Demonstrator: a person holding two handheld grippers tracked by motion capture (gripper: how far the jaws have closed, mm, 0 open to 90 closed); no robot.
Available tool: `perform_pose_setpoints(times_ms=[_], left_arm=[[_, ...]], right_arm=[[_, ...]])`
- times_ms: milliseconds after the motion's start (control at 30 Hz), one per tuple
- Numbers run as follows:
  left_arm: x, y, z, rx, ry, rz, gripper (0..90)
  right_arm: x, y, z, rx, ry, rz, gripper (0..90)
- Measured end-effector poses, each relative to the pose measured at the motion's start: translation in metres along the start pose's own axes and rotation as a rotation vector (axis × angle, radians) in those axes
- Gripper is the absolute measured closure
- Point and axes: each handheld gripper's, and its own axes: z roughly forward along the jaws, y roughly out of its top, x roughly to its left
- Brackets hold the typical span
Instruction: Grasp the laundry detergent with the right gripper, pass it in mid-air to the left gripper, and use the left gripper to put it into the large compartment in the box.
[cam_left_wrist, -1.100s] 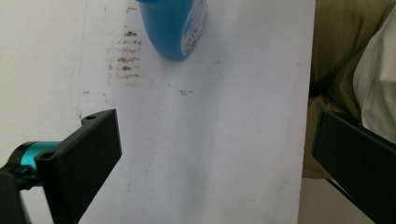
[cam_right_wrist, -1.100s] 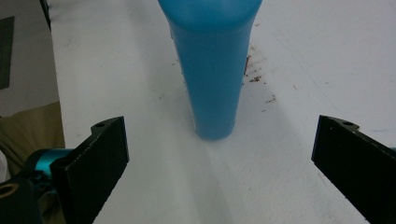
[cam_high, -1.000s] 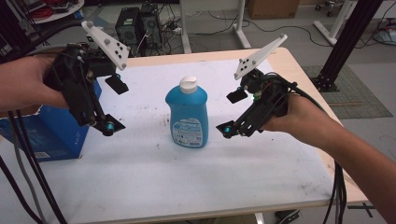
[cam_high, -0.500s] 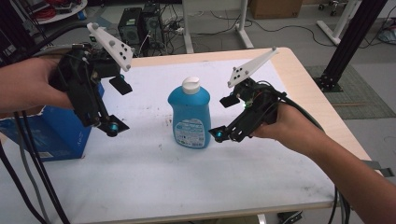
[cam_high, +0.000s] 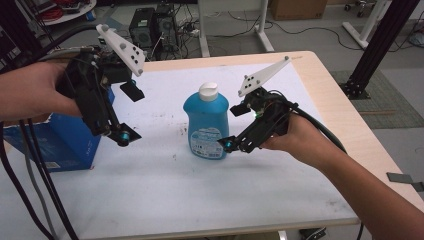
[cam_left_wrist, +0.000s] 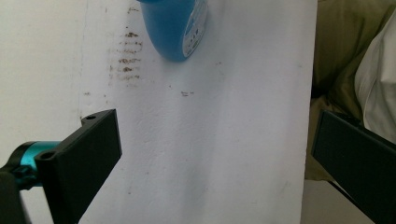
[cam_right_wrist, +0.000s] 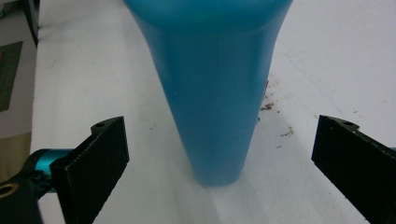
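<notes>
Item: one blue bottle with a white flip cap, standing upright at the middle of the white table, label facing us. We judge it a stiff plastic body with liquid inside, so moderately heavy low down, smooth and likely slippery on its sides; it should not break, but a high grip could tip it. We would take hold across the narrow sides, at or below the label, where the body is widest and the weight sits. Right gripper: held just beside the bottle's right side, jaws spread wide and holding nothing; in the right gripper view the bottle stands between the two black pads, apart from both. Left gripper: raised to the left of the bottle, well apart from it, jaws likewise spread wide and empty; in the left gripper view the bottle's base shows farther off, above the open jaws. Also present: a blue box at the left edge of the table, beneath the left hand.
</notes>
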Motion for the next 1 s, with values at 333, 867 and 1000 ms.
perform_pose_setpoints(times_ms=[333, 867, 1000], left_arm=[[0.002, -0.001, 0.001, -0.003, -0.004, -0.007, 1.7], [0.003, -0.003, 0.001, -0.004, -0.013, -0.005, 1.7], [0.003, -0.003, 0.001, -0.008, -0.014, -0.005, 1.7]], right_arm=[[-0.002, -0.002, 0.017, -0.054, 0.01, 0.004, 3.0], [-0.001, -0.004, 0.029, -0.133, 0.062, 0.002, 17.0], [-0.002, -0.005, 0.03, -0.138, 0.066, 0.001, 19.7]])
